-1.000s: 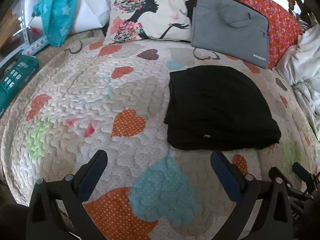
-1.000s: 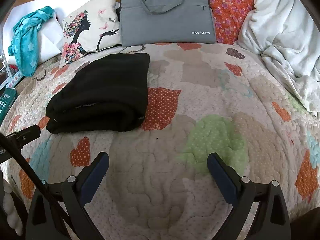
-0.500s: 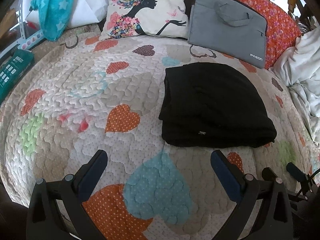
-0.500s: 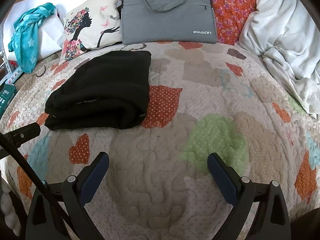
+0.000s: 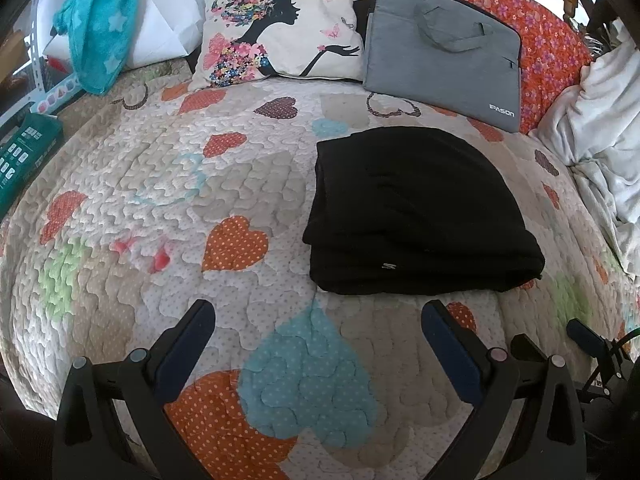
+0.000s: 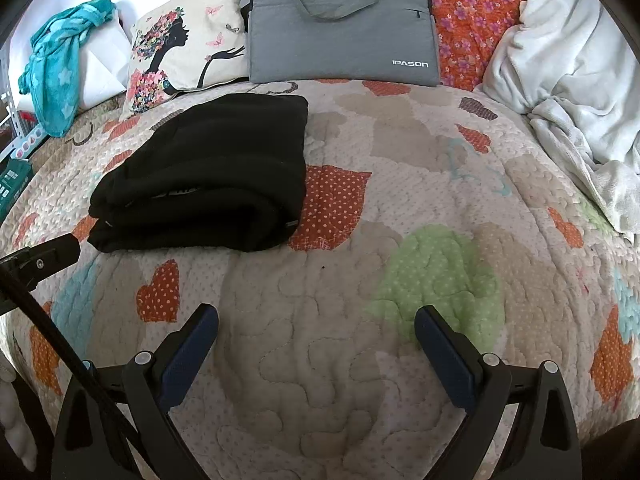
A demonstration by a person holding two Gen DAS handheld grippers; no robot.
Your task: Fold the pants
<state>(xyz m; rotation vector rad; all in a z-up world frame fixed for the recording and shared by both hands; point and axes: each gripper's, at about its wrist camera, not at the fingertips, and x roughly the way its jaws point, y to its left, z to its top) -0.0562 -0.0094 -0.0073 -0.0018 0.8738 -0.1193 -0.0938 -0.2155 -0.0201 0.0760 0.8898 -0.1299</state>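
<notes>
The black pants (image 5: 416,212) lie folded in a thick rectangular stack on the heart-patterned quilt (image 5: 160,184). They also show in the right wrist view (image 6: 212,176) at the left. My left gripper (image 5: 318,320) is open and empty, above the quilt just in front of the stack. My right gripper (image 6: 316,326) is open and empty, in front of the stack and to its right, over bare quilt (image 6: 400,208). Neither gripper touches the pants.
A grey laptop bag (image 5: 444,48), a printed cushion (image 5: 276,28) and an orange floral pillow (image 5: 552,40) stand at the back. A white blanket (image 6: 568,80) lies at the right. A teal cloth (image 5: 100,20) on a white pillow is at the back left. A green box (image 5: 24,156) sits at the left edge.
Both grippers have drawn slightly back from the folded pants, so the stack sits a little higher and farther in both views. The pants have not moved.
</notes>
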